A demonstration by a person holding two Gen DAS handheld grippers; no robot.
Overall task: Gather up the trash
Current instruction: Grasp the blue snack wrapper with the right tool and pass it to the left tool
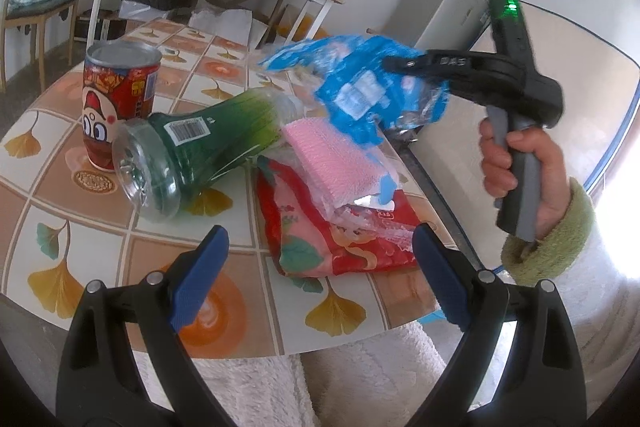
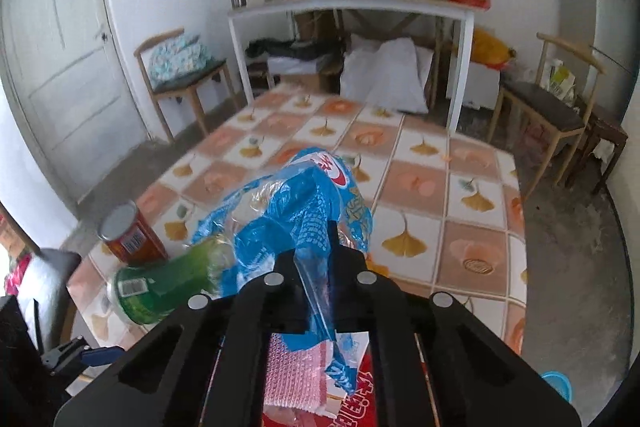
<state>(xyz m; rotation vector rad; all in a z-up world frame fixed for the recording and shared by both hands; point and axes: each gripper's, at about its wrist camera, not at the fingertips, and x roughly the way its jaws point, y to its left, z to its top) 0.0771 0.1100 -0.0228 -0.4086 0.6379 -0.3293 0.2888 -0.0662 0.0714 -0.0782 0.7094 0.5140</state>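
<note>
1. The blue wrapper [image 2: 304,219] is the piece of trash in hand: the right gripper [image 2: 316,259] has its jaws pinched shut on the crinkled plastic and holds it in the air above the table [image 2: 420,187], clear of the other litter. From the left wrist view the same wrapper [image 1: 360,87] hangs from that gripper's tip [image 1: 396,63], carried by the person's hand [image 1: 508,163] in a green sleeve [image 1: 552,239].

2. So one item appears to be picked up but not yet delivered. No bin or trash bag can be clearly identified in either view, so where the wrapper should go cannot be told.

3. Left on the table, just below the lifted wrapper: a pink textured wrapper [image 1: 328,155] lying on a red printed packet [image 1: 340,235], the two touching and overlapping near the table's near edge.

4. Beside them a green plastic bottle [image 1: 200,151] lies on its side, its base toward the left camera, its neck pointing at the pile.

5. Just behind the bottle's base a red can [image 1: 120,99] stands upright, close to the bottle or touching it.

6. The left gripper [image 1: 320,279] has its blue pads [image 1: 200,275] spread wide with nothing between them, hovering near the table edge in front of the red packet.

7. By my reading the task is at an early stage: one piece lifted, at least four still to gather.
</note>
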